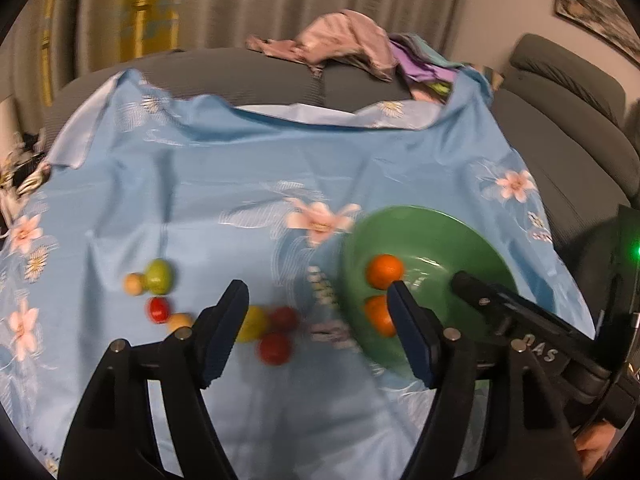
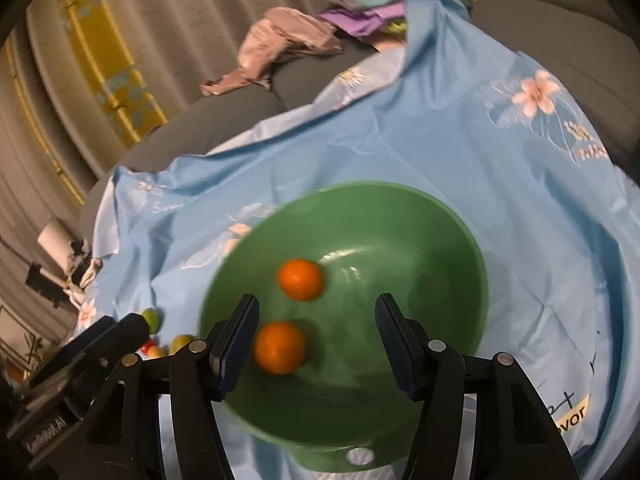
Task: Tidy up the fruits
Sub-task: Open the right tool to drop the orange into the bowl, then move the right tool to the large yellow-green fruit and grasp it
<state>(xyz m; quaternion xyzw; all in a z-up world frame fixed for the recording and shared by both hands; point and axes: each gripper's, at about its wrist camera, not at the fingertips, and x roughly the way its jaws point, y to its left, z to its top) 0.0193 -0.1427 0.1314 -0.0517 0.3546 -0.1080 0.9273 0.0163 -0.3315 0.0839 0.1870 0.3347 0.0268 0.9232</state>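
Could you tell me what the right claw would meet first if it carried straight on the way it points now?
Probably the inside of the green bowl: the open right claw points into it, with the nearer orange just left of centre, beside the left finger. Depth is uncertain.

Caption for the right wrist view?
Open right tongs hover over green bowl holding two oranges.

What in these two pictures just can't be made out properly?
- Left wrist view: the yellow-green fruit is partly hidden by the left gripper and motion-blurred.
- Right wrist view: loose fruits mostly hidden behind the left gripper's body.
- Right wrist view: green bowl near rim covered by right gripper.
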